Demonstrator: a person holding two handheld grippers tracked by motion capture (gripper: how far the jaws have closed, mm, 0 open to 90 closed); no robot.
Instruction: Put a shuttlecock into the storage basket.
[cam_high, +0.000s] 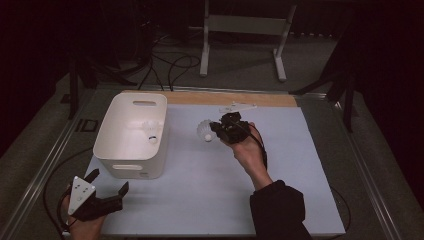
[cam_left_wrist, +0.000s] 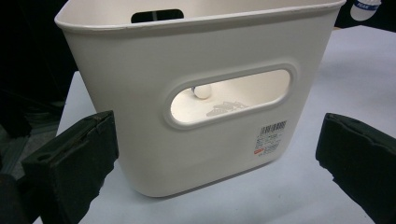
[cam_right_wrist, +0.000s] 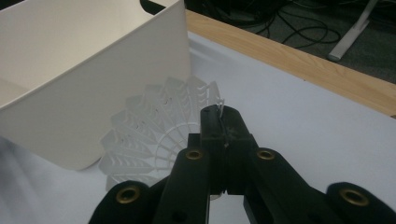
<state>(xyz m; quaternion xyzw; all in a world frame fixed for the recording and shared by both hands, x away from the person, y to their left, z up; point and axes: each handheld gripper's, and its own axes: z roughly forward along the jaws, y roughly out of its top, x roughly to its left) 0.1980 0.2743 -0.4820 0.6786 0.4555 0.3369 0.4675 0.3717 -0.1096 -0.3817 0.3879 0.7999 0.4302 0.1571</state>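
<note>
1. High view: right gripper (cam_high: 216, 131) clamped on a white shuttlecock (cam_high: 204, 131), held above the table (cam_high: 210, 190), just right of the white bin (cam_high: 132, 135).
2. Bin: holds another shuttlecock (cam_high: 150, 131).
3. Left gripper (cam_high: 107, 186): jaws spread wide, holding nothing, near the bin's front wall.

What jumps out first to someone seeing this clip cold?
The white shuttlecock pinched by its skirt in the right claw, held above the pale mat just right of the white bin. A second shuttlecock already lies inside that bin. The left claw waits open at the mat's near-left corner.
</note>
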